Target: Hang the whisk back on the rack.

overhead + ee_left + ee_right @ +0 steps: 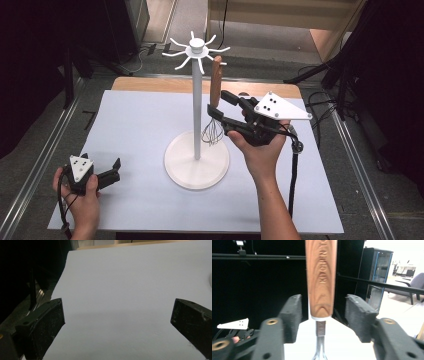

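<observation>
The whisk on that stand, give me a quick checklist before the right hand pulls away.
1. Whisk hangs from a hook of the stand: ok, handle top at a hook; the catch itself cannot tell.
2. Right gripper jaws clear of the handle: ok, gaps on both sides.
3. Whisk upright: ok.
4. Wires off the base: ok, they hang above it.
5. Left gripper out of the way: ok, open, low over the table, far from the stand.
</observation>
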Available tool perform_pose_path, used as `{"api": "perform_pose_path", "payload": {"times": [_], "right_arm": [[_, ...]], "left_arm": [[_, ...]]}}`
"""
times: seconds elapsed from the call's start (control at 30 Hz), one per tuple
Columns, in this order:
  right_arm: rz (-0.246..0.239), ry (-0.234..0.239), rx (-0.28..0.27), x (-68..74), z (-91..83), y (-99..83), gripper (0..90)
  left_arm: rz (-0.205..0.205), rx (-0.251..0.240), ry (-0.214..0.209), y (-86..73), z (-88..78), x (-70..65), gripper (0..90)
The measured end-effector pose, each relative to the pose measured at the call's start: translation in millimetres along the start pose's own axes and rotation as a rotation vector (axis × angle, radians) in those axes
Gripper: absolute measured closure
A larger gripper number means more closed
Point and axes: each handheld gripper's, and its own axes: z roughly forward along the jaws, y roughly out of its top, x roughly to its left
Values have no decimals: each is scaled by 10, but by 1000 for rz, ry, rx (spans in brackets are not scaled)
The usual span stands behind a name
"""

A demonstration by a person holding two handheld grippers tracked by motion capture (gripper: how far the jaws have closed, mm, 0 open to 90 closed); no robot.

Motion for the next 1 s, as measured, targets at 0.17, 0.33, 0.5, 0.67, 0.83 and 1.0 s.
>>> {"api": "perform_pose_path", "payload": {"times": [0.17,0.33,0.5,0.67,0.83,1.0], "right_arm": [[-10,-44,17,-54,-65,-38,317],[-15,-80,64,-132,-120,-131,297],[0,-100,161,-174,-173,-245,293],[17,-132,221,-234,-225,-373,245],[22,-142,280,-323,-282,-513,174],[30,-144,339,-382,-334,-665,105]], "left_arm": [[0,2,1,1,0,0,0],[1,3,2,1,0,-1,0],[1,2,1,1,0,-3,0],[1,1,3,0,1,-4,0],[3,3,4,1,1,-6,0],[2,2,5,0,1,-7,0]]}}
